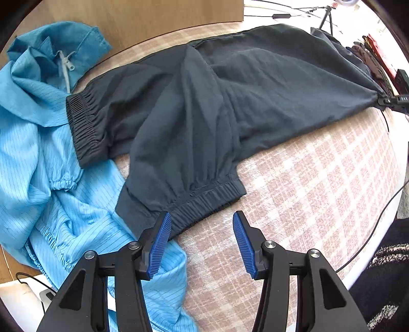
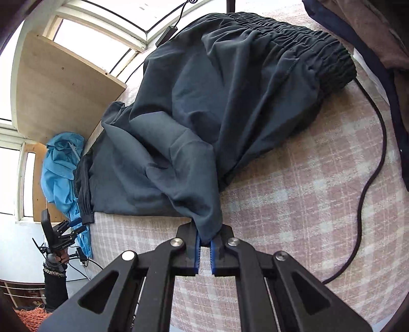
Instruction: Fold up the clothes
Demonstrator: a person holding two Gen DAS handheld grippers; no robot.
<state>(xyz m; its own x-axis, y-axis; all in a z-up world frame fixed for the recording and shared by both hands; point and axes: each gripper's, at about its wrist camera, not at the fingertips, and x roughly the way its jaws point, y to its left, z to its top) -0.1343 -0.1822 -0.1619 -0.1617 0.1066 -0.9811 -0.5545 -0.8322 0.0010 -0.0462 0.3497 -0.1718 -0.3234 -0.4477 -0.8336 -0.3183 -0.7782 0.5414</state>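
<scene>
Right hand-held gripper (image 2: 204,241) pinches dark trousers (image 1: 230,97) on checked bench (image 1: 319,191); left hand-held gripper (image 1: 202,229), jaws wide, hovers at the six o'clock cuff (image 1: 204,204). No readable writing.

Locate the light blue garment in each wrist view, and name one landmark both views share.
Left wrist view: the light blue garment fills the left side, partly under the dark trousers.
Right wrist view: the same garment is small at the left edge, beyond the trousers.
Shared landmark: the wooden board standing behind the garment.
</scene>
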